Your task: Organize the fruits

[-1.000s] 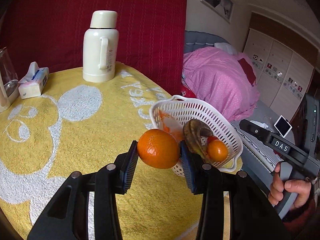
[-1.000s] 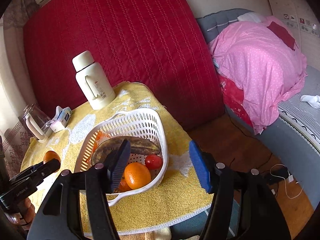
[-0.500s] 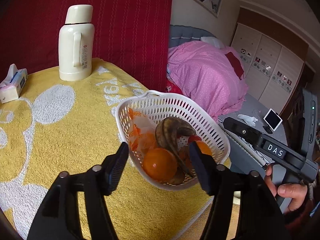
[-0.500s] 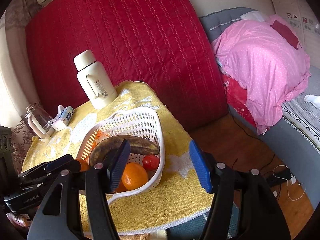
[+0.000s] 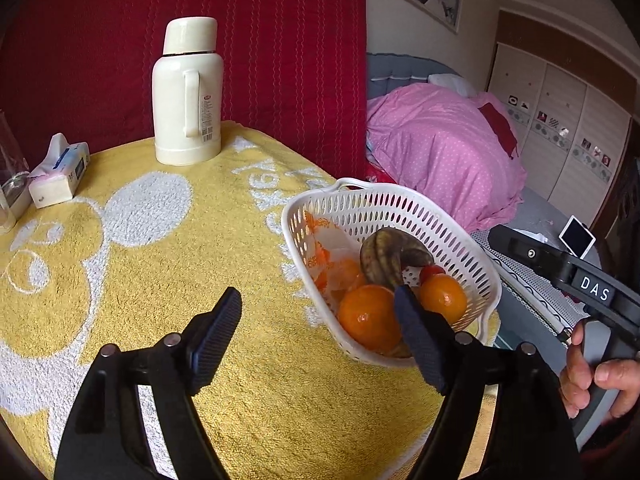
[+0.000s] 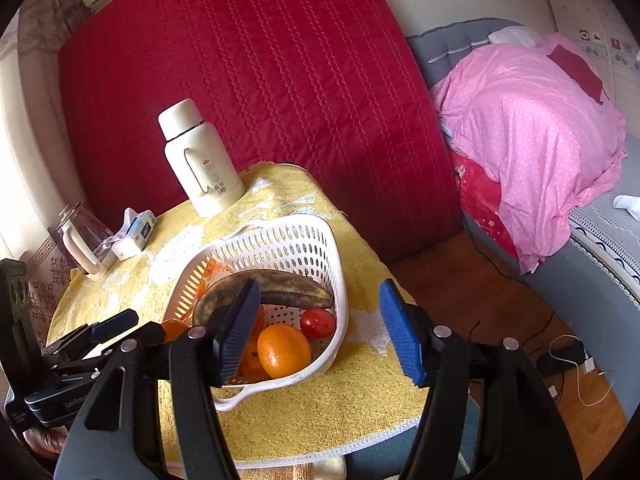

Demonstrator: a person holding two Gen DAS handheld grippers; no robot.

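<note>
A white slotted basket stands on the yellow towel near the table's right edge. It holds a dark overripe banana, a small red tomato, an orange and a second orange. My left gripper hovers at the basket's near-left rim. Its jaws are opening with nothing between them, and the second orange lies loose just past the right finger. My right gripper hangs open over the basket's near right side, holding nothing.
A cream thermos, a tissue box and a glass jug stand at the back of the table. A red padded wall rises behind. Beyond the table's right edge lie the wooden floor with cables and a bed with a pink quilt.
My left gripper let go of the orange, which now lies in the basket, and its jaws have spread wide. The right gripper has stayed where it was.
</note>
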